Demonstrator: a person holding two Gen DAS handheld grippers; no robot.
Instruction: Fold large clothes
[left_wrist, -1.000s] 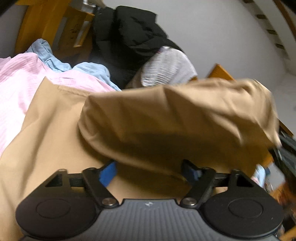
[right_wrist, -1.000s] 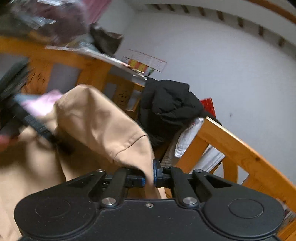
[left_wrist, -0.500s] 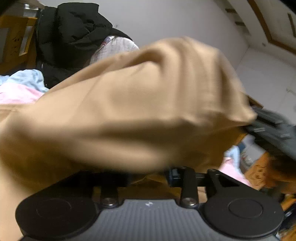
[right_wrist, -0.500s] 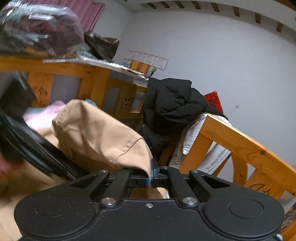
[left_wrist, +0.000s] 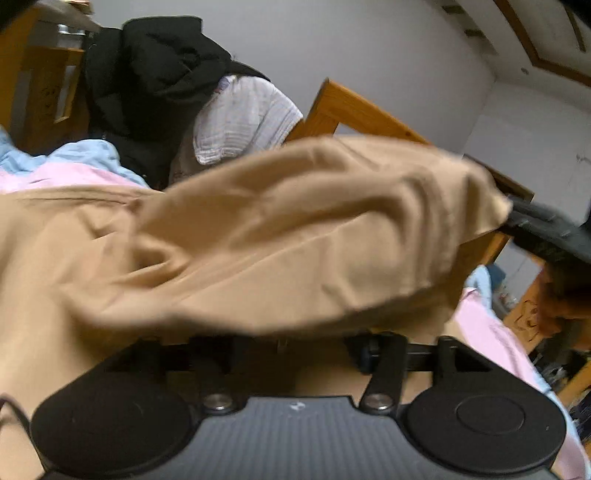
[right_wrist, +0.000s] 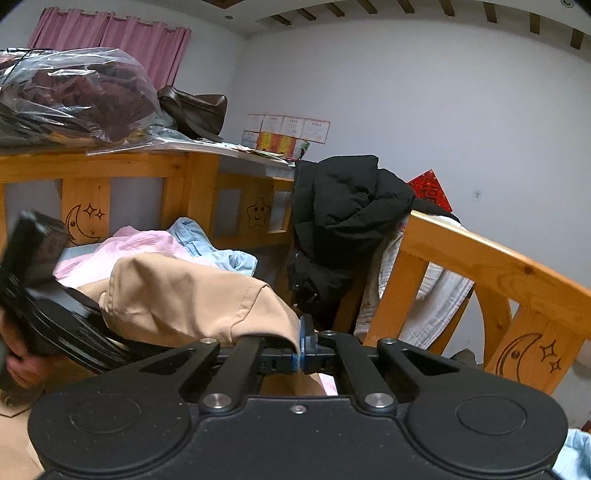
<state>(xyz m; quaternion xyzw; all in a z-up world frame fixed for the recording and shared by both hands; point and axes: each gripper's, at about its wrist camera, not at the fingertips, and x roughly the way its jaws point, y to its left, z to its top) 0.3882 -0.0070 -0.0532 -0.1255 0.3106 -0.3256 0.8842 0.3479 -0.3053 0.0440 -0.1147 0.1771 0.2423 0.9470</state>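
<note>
Left wrist view is filled from 9 o'clock to 3 o'clock by a tan garment (left_wrist: 303, 236), one large fold of it raised over the flat part lying on pink bedding (left_wrist: 491, 339). Behind, at 12 o'clock, a black padded jacket (left_wrist: 147, 81) hangs on the wooden bed frame (left_wrist: 354, 110) beside a white cloth (left_wrist: 243, 118). The fold is mid-way: one section is being carried over, not yet laid down or smoothed, and further folds look to remain.

At 6 o'clock, the left gripper (left_wrist: 295, 347) has just been opening its jaws; they stand apart under the draped cloth, and no pinch shows.

Right wrist view shows the right gripper (right_wrist: 301, 350) at 6 o'clock, its blue pads pressed together on the garment's hemmed corner (right_wrist: 258, 306).
</note>
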